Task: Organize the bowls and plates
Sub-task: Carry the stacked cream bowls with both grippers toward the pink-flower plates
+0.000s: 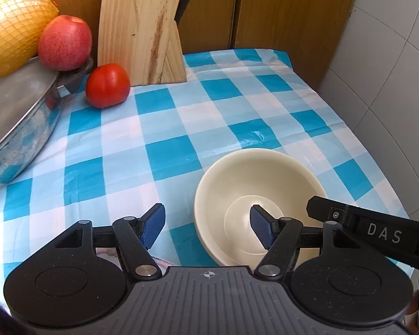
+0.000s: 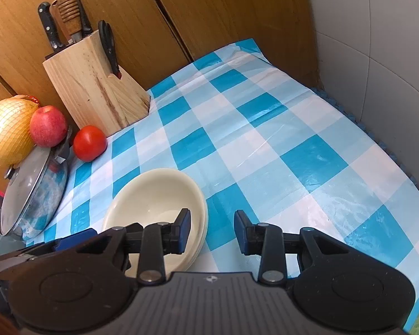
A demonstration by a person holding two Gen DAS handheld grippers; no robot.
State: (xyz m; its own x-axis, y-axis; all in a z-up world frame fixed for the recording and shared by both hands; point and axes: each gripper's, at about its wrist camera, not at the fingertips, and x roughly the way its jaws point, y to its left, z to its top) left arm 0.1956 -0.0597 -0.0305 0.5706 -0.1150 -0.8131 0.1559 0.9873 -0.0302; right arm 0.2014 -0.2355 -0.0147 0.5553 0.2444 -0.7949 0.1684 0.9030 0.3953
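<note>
cream bowl (image 1: 254, 195) sits upright on the checked cloth (image 1: 167, 117) of the bench, toward the near right part of the cloth, well apart from the pot (image 1: 22, 117), tomato (image 1: 107, 85) and knife block (image 1: 142, 28) at the back left. in the right wrist view the rim looks doubled on the near side, so it may be two bowls nested; cannot tell for sure.

left gripper (image 1: 208, 224): jaws stand wide, nothing pressed between the pads. the near-left rim of the bowl lies between them, one pad over the bowl's inside, the other outside over the cloth. no contact visible.

right gripper (image 2: 212, 230): jaws stand moderately apart and straddle the bowl's right rim, one pad over the inside, the other outside over the cloth. the pads do not seem to press on the wall.

handling, as judged: looks like glazed ceramic or hard melamine, so stiff, smooth, probably slippery against the pads, and breakable if ceramic. moderate weight, more if nested. the only workable hold is the rim wall, one pad inside and one outside, pinched squarely. the sloped wall may make the pads slide upward, so seat them deep. a single rim pinch will let the bowl tip; lift slowly and keep it low.
</note>
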